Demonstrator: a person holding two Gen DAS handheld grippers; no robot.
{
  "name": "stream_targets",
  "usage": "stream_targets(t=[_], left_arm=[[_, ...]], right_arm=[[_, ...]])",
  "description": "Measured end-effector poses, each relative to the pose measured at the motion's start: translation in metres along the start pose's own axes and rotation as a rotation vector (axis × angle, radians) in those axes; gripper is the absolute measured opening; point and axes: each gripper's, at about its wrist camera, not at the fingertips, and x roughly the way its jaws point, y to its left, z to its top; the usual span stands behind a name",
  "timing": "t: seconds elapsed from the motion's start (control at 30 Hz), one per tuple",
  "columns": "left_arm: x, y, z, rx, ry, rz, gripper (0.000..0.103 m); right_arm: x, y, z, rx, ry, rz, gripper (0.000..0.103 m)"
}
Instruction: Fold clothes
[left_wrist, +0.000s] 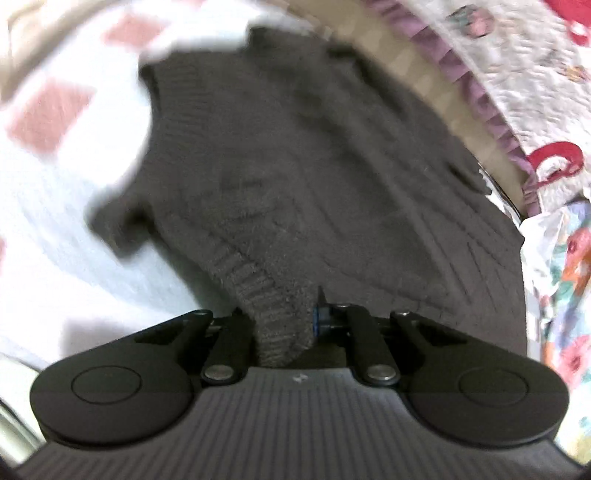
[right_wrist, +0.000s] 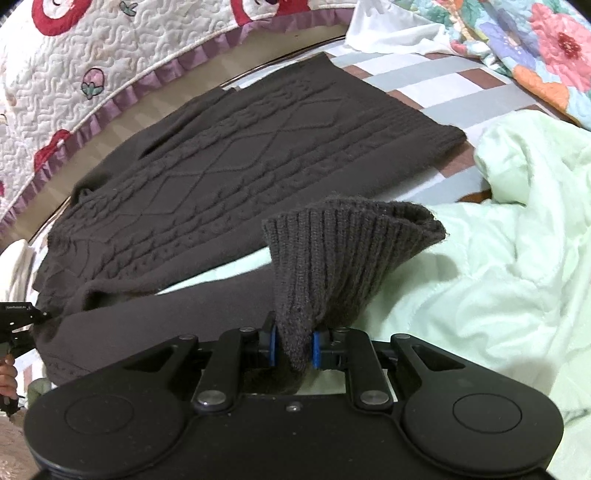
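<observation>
A dark brown cable-knit sweater (right_wrist: 236, 162) lies spread on the checked bed sheet (right_wrist: 436, 85); it also fills the left wrist view (left_wrist: 314, 166), which is blurred. My left gripper (left_wrist: 284, 325) is shut on a ribbed edge of the sweater (left_wrist: 258, 284). My right gripper (right_wrist: 293, 347) is shut on the ribbed cuff (right_wrist: 332, 254) of a sleeve, lifted above the sheet. The left gripper also shows at the left edge of the right wrist view (right_wrist: 18, 321), touching the sweater's near corner.
A pale green garment (right_wrist: 498, 240) lies bunched to the right. A white quilt with red shapes and a purple frill (right_wrist: 92, 74) runs behind the sweater. A floral quilt (right_wrist: 535, 48) lies at the far right. The bed's edge (left_wrist: 443, 85) curves behind the sweater.
</observation>
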Motion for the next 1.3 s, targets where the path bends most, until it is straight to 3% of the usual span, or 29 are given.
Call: stream_targets(t=[0.07,0.1,0.13,0.27,0.37,0.53,0.6,0.7,0.83,0.9,0.93,1.0,1.07,1.2,1.3], left_arm=[[-0.031,-0.005,-0.001,0.087,-0.088,0.044,0.010],[-0.039,-0.005,-0.004,0.093,-0.087,0.042,0.010],[-0.040,-0.004,-0.009,0.085,-0.070,0.049,0.010],[-0.009,-0.011,-0.023,0.173,0.057,0.158,0.011],[-0.010,-0.009,-0.019,0.159,0.052,0.148,0.012],[-0.008,-0.006,-0.018,0.123,0.044,0.127,0.012],[-0.007,-0.007,-0.020,0.123,0.042,0.131,0.013],[-0.008,-0.008,-0.023,0.130,0.037,0.137,0.013],[-0.009,-0.005,-0.022,0.120,0.036,0.132,0.014],[-0.008,-0.004,-0.021,0.112,0.042,0.129,0.021],[-0.007,-0.003,-0.021,0.109,0.044,0.128,0.024],[-0.012,0.006,-0.017,0.040,0.042,0.134,0.050],[-0.019,0.018,-0.011,-0.051,0.038,0.113,0.051],[-0.035,0.063,-0.003,-0.335,0.019,-0.056,0.062],[-0.025,0.090,-0.002,-0.519,0.070,-0.130,0.062]], right_arm=[[-0.007,-0.002,0.005,-0.008,-0.005,0.027,0.019],[-0.010,-0.002,0.006,-0.025,-0.005,0.040,0.018],[-0.014,-0.002,0.006,-0.044,-0.002,0.051,0.017],[-0.001,-0.002,-0.001,-0.110,0.087,-0.037,0.017],[0.005,-0.014,-0.004,-0.068,0.121,-0.089,0.021],[-0.016,-0.030,0.012,-0.014,0.034,-0.146,0.031],[-0.026,-0.042,0.028,0.031,-0.041,-0.157,0.041],[-0.031,-0.065,0.053,0.095,-0.139,-0.156,0.046],[-0.008,-0.083,0.077,0.216,-0.141,-0.145,0.047],[0.006,-0.074,0.081,0.230,-0.129,-0.103,0.047],[0.015,-0.062,0.084,0.198,-0.118,-0.083,0.047],[0.035,-0.023,0.088,0.058,-0.086,-0.042,0.047],[0.055,0.025,0.089,-0.089,-0.045,0.016,0.047],[0.092,0.120,0.086,-0.309,0.048,0.204,0.047],[0.114,0.193,0.075,-0.481,0.117,0.320,0.047]])
